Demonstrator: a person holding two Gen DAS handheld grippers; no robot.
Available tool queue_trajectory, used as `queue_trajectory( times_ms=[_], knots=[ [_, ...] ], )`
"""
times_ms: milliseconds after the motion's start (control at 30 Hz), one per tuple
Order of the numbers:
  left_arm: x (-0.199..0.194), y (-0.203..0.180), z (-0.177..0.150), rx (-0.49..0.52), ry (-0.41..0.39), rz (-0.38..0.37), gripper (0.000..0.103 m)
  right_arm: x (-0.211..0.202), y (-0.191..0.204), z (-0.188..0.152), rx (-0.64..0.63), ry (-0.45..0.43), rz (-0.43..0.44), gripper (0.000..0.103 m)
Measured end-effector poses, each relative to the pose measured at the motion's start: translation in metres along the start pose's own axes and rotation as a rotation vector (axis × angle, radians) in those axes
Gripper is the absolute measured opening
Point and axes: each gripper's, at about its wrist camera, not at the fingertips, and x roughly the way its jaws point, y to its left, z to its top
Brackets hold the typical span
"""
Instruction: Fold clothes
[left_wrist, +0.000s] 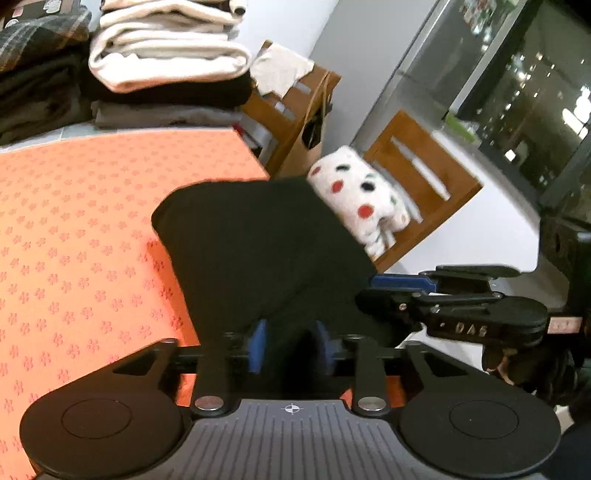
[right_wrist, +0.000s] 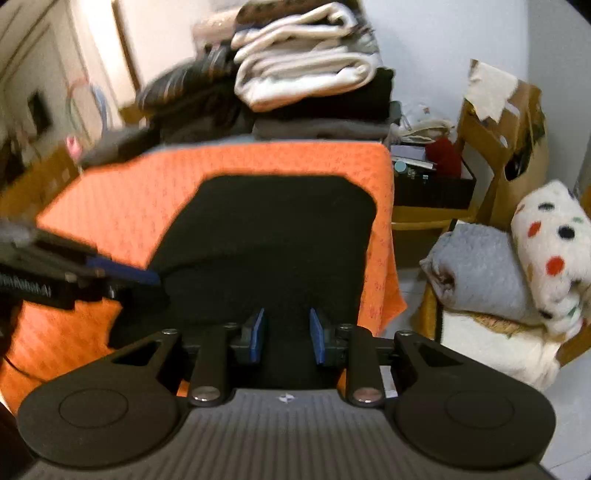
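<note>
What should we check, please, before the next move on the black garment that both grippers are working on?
1. Left gripper on the black garment: cannot tell; cloth sits between the blue pads, but the clamp is unclear.
2. Right gripper hold: not ok; jaws stand apart with no cloth clamped.
3. Garment on the orange mat: ok, though its near edge is lifted.
4. Far fold edge: ok, smooth and rounded.
5. Folded stack behind: ok, apart from the garment.
6. Grippers clear of each other: ok, close but separate.
</note>
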Motion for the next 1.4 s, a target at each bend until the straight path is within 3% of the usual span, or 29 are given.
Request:
queue_trajectory(
  times_ms=[33, 133, 200, 433, 567, 767, 867, 967, 1033, 1233, 1400],
  knots=[
    [-0.004, 0.001, 0.001, -0.005, -0.024, 0.007, 0.067, -0.006, -0.005, 0.001, 0.043, -0.014, 0.013, 0.038],
    [-0.012, 0.007, 0.004, -0.035, -0.080, 0.030, 0.077, -0.016, -0.023, -0.001, 0.159, -0.046, 0.031, 0.053],
    [-0.011, 0.017, 0.005, -0.078, -0.084, 0.034, 0.082, -0.018, -0.035, -0.004, 0.235, -0.052, 0.048, 0.055],
    [0.005, 0.055, 0.008, -0.256, -0.081, -0.009, 0.083, 0.003, -0.070, -0.010, 0.433, -0.048, 0.151, 0.066],
    [0.021, 0.070, 0.007, -0.341, -0.048, -0.054, 0.083, 0.031, -0.083, -0.010, 0.529, -0.018, 0.218, 0.066],
    [0.039, 0.071, 0.004, -0.351, 0.003, -0.126, 0.086, 0.061, -0.085, -0.013, 0.612, 0.027, 0.325, 0.062],
    [0.046, 0.068, 0.003, -0.354, 0.015, -0.136, 0.091, 0.072, -0.084, -0.019, 0.670, 0.037, 0.362, 0.056],
    [0.045, 0.067, 0.007, -0.399, 0.008, -0.158, 0.085, 0.075, -0.082, -0.023, 0.714, 0.027, 0.381, 0.049],
    [0.039, 0.067, 0.012, -0.445, -0.017, -0.185, 0.071, 0.074, -0.081, -0.025, 0.743, 0.014, 0.390, 0.042],
    [0.026, 0.045, 0.046, -0.434, -0.088, -0.280, 0.069, 0.047, -0.091, -0.021, 0.834, -0.082, 0.437, 0.038],
    [0.037, 0.023, 0.093, -0.367, -0.136, -0.344, 0.069, 0.013, -0.106, 0.016, 0.805, -0.207, 0.438, 0.038]
  ],
)
